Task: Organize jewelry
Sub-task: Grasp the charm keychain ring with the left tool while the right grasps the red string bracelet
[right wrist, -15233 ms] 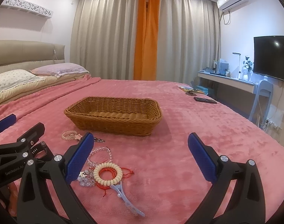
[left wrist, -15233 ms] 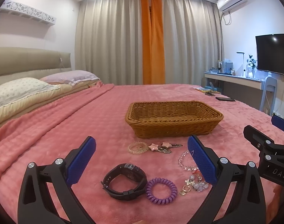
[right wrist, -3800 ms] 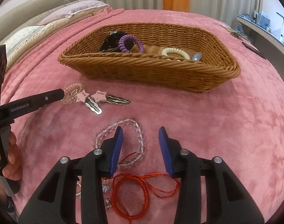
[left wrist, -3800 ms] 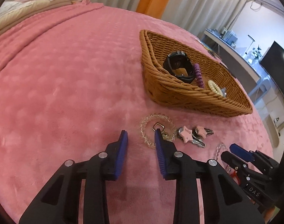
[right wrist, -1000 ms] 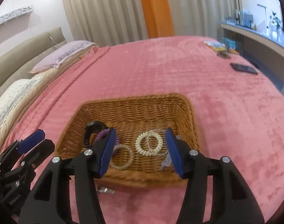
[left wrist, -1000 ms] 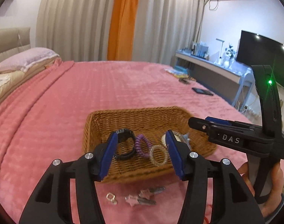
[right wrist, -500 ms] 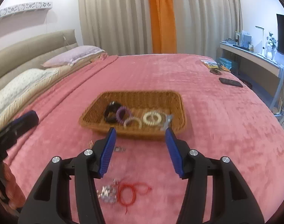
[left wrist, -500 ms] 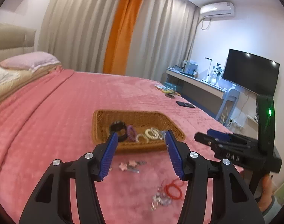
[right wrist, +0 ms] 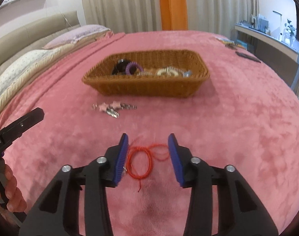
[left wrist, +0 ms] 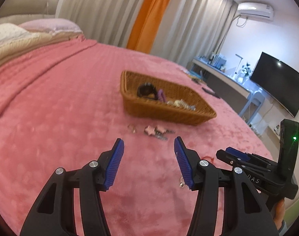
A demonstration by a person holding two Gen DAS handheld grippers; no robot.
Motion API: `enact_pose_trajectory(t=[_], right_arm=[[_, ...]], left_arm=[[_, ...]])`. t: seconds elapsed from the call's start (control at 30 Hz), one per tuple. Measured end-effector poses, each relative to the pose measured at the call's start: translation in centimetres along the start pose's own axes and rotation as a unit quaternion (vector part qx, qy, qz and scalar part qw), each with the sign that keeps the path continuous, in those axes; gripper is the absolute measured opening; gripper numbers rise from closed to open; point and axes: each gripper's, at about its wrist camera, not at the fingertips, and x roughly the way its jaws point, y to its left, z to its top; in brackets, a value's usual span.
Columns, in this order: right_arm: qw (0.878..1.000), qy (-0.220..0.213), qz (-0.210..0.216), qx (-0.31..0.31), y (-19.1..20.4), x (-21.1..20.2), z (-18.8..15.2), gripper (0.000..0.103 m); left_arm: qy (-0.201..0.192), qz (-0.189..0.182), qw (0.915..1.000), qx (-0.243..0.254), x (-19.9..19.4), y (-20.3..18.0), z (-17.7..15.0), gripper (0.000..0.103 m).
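A wicker basket [left wrist: 200, 116] [right wrist: 149, 87] sits on the pink bedspread and holds a black watch [right wrist: 119, 65], a purple coil tie [right wrist: 132, 68], a cream bead bracelet [right wrist: 167, 72] and other pieces. Pink star keys [left wrist: 155, 130] [right wrist: 114, 108] lie in front of it. My left gripper [left wrist: 148, 147] hovers open and empty just short of the keys. My right gripper [right wrist: 148, 145] is low over a red cord bracelet [right wrist: 140, 161]. Its jaws are closing with the cord lying between them, the pads [right wrist: 122, 155] apart from it. A small silver charm [left wrist: 182, 184] peeks out by the left gripper's right finger.
Pillows [right wrist: 21, 66] and a headboard line the left side of the bed. A desk [left wrist: 224, 78] and a television [left wrist: 277, 82] stand at the right. A dark phone [right wrist: 247, 56] lies near the bed's far right edge. A hand [right wrist: 9, 188] holds the left gripper's handle.
Both grippers have drawn back from the basket and sunk toward the bedspread. The right one has narrowed and now frames the red cord; the left one now faces the star keys.
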Motion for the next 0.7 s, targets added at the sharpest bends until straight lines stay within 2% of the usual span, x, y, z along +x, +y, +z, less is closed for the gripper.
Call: enact_pose_trajectory(t=[0.1, 0.23, 0.33, 0.4, 0.43, 0.5, 0.6, 0.7], right_arm=[[1.0, 0.014, 0.001, 0.003, -0.1, 0.8, -0.6, 0.035], [1.0, 0.027, 0.0, 0.002, -0.1, 1.7, -0.9, 0.032], [0.999, 0.039, 0.0, -0.003, 0.0, 2.3, -1.0, 0.032], [0.999, 0.047, -0.001, -0.003, -0.1, 2.8, -1.0, 0.032], [0.999, 0.051, -0.001, -0.002, -0.1, 3.0, -1.1, 0.032], [0.999, 0.053, 0.0, 0.0, -0.2, 3.2, -1.2, 0.032], [0.999, 0.053, -0.001, 0.0, -0.1, 3.3, -1.3, 0.032], [0.999, 0.054, 0.001, -0.002, 0.0, 3.5, -1.4, 0.032]], left_arm=[[0.021, 0.017, 0.9995, -0.014, 1.4, 0.4, -0.4, 0.051], [0.045, 0.014, 0.9978, -0.046, 3.4, 0.8, -0.7, 0.05], [0.06, 0.041, 0.9971, -0.024, 4.9, 0.1, -0.1, 0.05], [0.071, 0.045, 0.9964, 0.0, 6.0, -0.2, 0.5, 0.05], [0.079, 0.051, 0.9955, 0.011, 6.6, -0.3, 0.8, 0.044], [0.097, 0.052, 0.9935, 0.029, 8.1, -0.2, 1.5, 0.042], [0.113, 0.059, 0.991, 0.042, 10.1, 0.4, 2.2, 0.029], [0.121, 0.049, 0.9908, 0.036, 10.9, 0.7, 2.4, 0.026]])
